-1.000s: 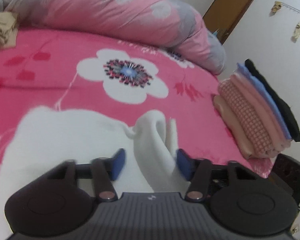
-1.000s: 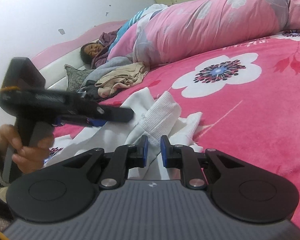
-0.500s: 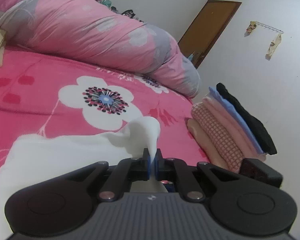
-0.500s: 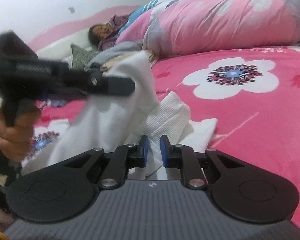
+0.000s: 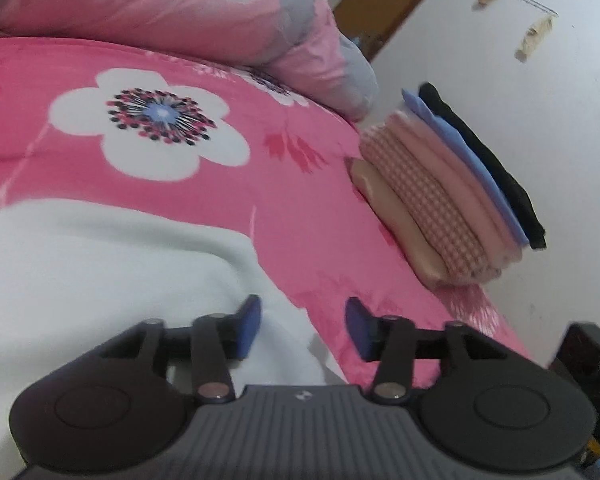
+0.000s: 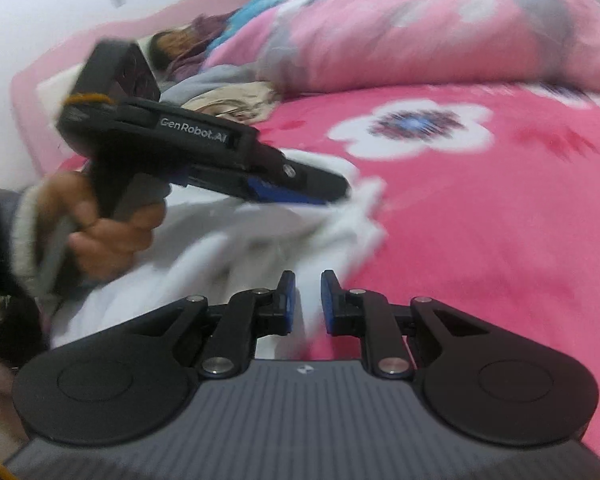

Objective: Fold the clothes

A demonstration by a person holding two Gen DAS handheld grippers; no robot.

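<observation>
A white garment (image 5: 100,264) lies spread on the pink flowered bedsheet (image 5: 300,208). My left gripper (image 5: 304,328) hovers over its right edge. Its jaws are opening, and the blue pads (image 5: 248,328) press on nothing; only flat cloth and sheet lie below them. In the right wrist view the same white garment (image 6: 228,248) is bunched and blurred. My right gripper (image 6: 308,300) is shut on a strip of it. The left gripper (image 6: 324,196), held in a hand (image 6: 112,232), reaches in from the left just above the cloth.
A stack of folded clothes (image 5: 440,200) stands at the bed's right edge near the wall. A rolled pink duvet (image 5: 180,8) runs along the far side. A person (image 6: 172,48) lies at the bed head beside a beige cloth heap (image 6: 236,100).
The left gripper shut on a raised fold of the white garment, then opened; the fold now lies flat. The right gripper stayed shut on the cloth while its view shifted.
</observation>
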